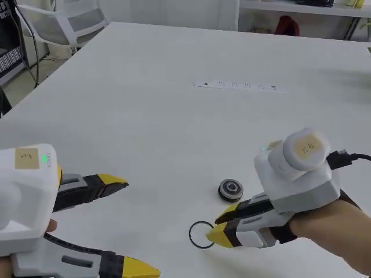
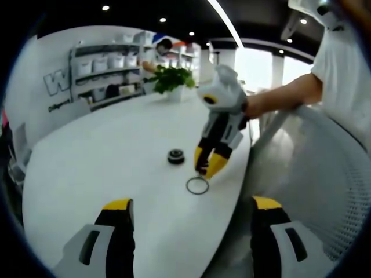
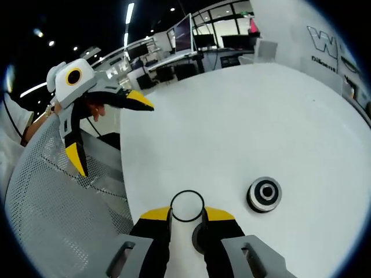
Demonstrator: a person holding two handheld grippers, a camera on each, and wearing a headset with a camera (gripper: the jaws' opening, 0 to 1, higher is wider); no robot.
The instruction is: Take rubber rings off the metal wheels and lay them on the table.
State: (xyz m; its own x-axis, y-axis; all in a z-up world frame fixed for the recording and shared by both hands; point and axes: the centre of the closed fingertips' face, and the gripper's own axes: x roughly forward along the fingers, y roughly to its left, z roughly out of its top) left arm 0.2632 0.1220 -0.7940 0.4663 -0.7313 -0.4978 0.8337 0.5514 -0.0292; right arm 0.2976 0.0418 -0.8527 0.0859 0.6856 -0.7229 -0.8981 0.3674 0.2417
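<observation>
Right tool (image 3: 186, 214) stands with its jaws narrow, a slim gap between them, its yellow tips at the near edge of the rubber ring (image 3: 187, 206). The ring lies flat and round on the white worktop (image 3: 243, 116), close to the worktop's near edge. Whether the tips touch the ring cannot be told. In the head view, the ring (image 1: 201, 234) lies just beside the lower tip of the right tool (image 1: 215, 227).

One metal wheel (image 3: 265, 194) with a dark rim stands on the worktop near the ring, apart from it and from the right tool.

Left tool (image 1: 124, 226) is held off to the side, well apart from the ring, with its jaws wide and nothing between them.

Farther across the worktop lies a white power strip (image 1: 239, 86).
</observation>
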